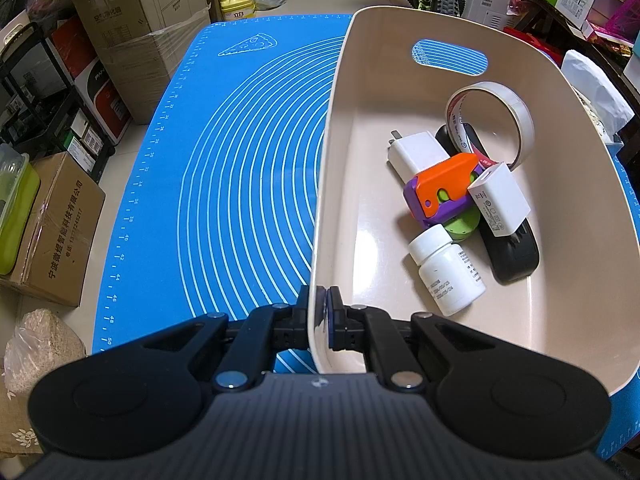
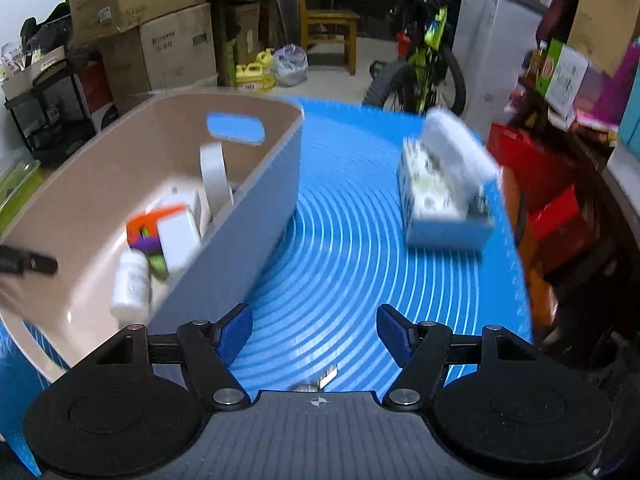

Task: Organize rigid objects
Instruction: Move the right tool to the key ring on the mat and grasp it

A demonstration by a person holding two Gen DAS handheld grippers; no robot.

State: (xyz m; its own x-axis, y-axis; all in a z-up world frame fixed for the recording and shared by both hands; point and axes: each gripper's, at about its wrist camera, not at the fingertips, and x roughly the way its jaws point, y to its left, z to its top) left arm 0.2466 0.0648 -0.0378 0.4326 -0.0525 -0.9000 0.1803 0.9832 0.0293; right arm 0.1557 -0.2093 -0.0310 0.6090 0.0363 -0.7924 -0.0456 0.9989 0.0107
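Inside your beige plastic bin (image 1: 340, 184), clamped by left gripper (image 1: 322, 308), lie white pill bottle (image 1: 446, 276), chargers, tape; right gripper (image 2: 316, 332) spread empty; mat (image 2: 360, 264) bears only the tissue box (image 2: 444, 196).

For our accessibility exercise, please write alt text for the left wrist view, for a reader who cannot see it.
The left gripper, jaws shut, clamps the near rim of a beige plastic bin on a blue silicone mat. Inside lie a white tape roll, two white chargers, an orange-and-purple toy, a white pill bottle and a black object.
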